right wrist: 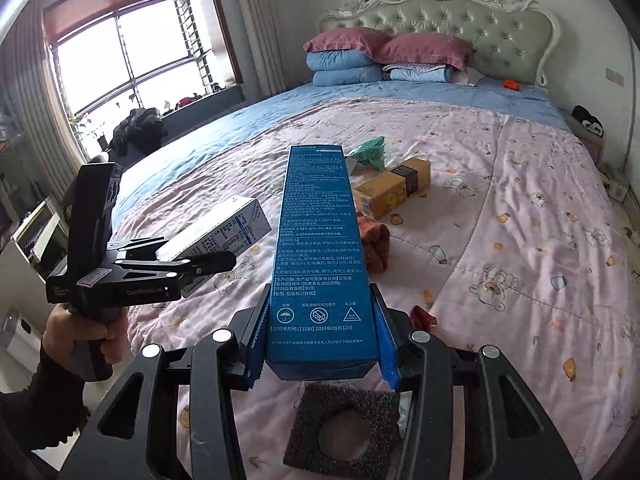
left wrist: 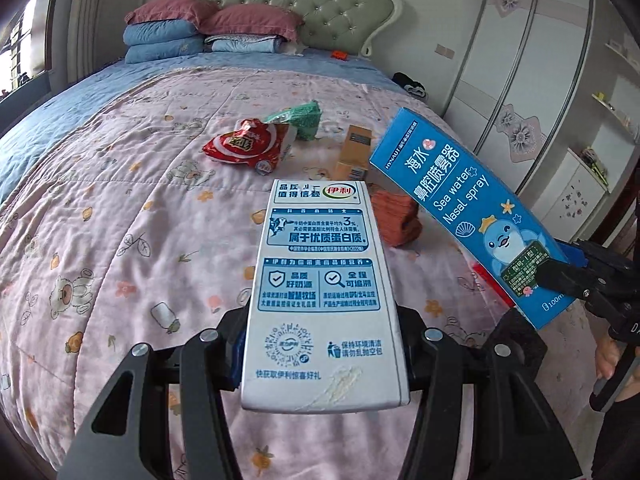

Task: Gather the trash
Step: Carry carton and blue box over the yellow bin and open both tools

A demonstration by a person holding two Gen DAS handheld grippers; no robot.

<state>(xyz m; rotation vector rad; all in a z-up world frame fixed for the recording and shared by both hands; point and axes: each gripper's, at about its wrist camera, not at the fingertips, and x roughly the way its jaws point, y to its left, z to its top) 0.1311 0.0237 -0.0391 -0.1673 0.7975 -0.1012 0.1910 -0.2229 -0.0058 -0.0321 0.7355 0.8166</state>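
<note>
My left gripper (left wrist: pixel 322 344) is shut on a white milk carton (left wrist: pixel 320 280), held above the bed; it also shows in the right wrist view (right wrist: pixel 216 236). My right gripper (right wrist: pixel 322 340) is shut on a blue nasal spray box (right wrist: pixel 316 248), which shows in the left wrist view (left wrist: pixel 468 200) held up at the right. On the pink quilt (left wrist: pixel 120 200) lie a red snack bag (left wrist: pixel 248 146), a green wrapper (left wrist: pixel 304 118), a yellow-brown box (left wrist: pixel 354 152) and an orange cloth (left wrist: pixel 396 216).
A dark square foam piece with a round hole (right wrist: pixel 344 428) lies on the quilt below my right gripper. Pillows (left wrist: pixel 208 28) are stacked at the headboard. A wardrobe (left wrist: pixel 532 80) stands to the right of the bed, a window (right wrist: pixel 120 52) to the left.
</note>
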